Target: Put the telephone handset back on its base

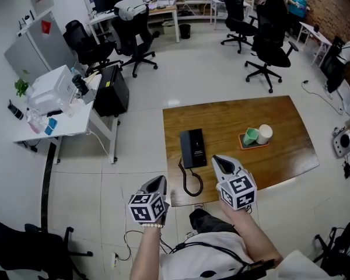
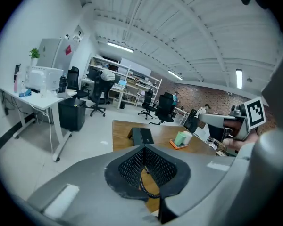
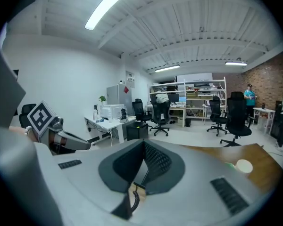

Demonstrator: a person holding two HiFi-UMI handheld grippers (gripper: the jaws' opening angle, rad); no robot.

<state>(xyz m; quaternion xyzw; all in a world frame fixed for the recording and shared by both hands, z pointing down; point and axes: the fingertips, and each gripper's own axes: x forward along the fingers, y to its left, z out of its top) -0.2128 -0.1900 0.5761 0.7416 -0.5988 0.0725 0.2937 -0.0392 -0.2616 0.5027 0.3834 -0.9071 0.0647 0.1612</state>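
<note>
While left gripper [image 1: 158, 182] and right gripper [image 1: 221, 163] hang closed, empty | step: finished, handset [image 1: 186, 149] looks seated on base [image 1: 199, 146] (cord [image 1: 190, 182] at 6 o'clock); next: confirm

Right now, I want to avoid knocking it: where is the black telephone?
In the head view, the black telephone sits on the brown wooden table near its left edge, left of the orange tray.
</note>
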